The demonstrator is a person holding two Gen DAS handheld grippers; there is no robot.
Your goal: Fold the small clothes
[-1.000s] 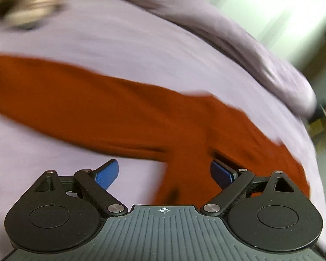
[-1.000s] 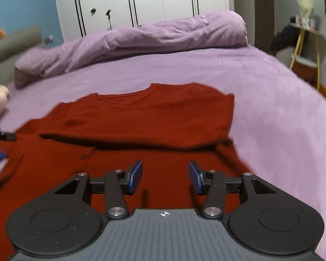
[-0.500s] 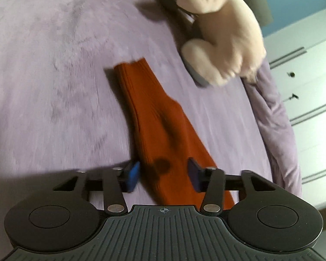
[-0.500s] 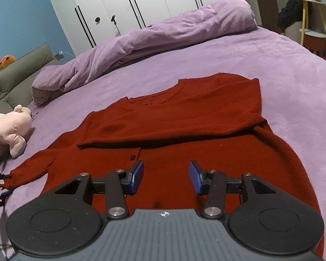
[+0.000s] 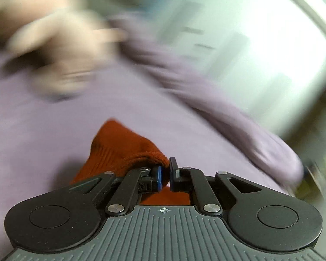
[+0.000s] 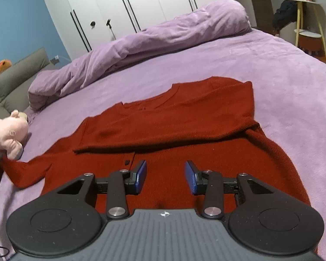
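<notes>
A red cardigan (image 6: 184, 130) lies flat on a purple bed (image 6: 282, 69), in the middle of the right wrist picture. One sleeve is already folded across its chest. The other sleeve (image 6: 26, 169) sticks out to the lower left of that picture and ends next to a pink plush pig (image 6: 6, 132).

The step in hand looks like folding this second sleeve in. In the left wrist picture, the left gripper (image 5: 165, 174) is pinched tight on the cuff (image 5: 123, 150), which bunches up just above the blue pads in the lower middle. Everything behind it is smeared and blurry.

The right gripper (image 6: 165, 177) sits low in its own picture, over the bottom part of the cardigan. Its jaws are closing, but nothing is between them and the pads press on nothing.

Next, I think the cuff needs to be carried over and laid across the chest, on top of the sleeve that is already folded. The grip must stay tight until the cuff is down flat.

There is plenty of bare bed on the right side and at the top of the right wrist picture. A rolled purple duvet (image 6: 152, 39) lies across the upper part, well away from the cardigan. The pig is the closest thing, right by the cuff, so a careless swing could bump it.
</notes>
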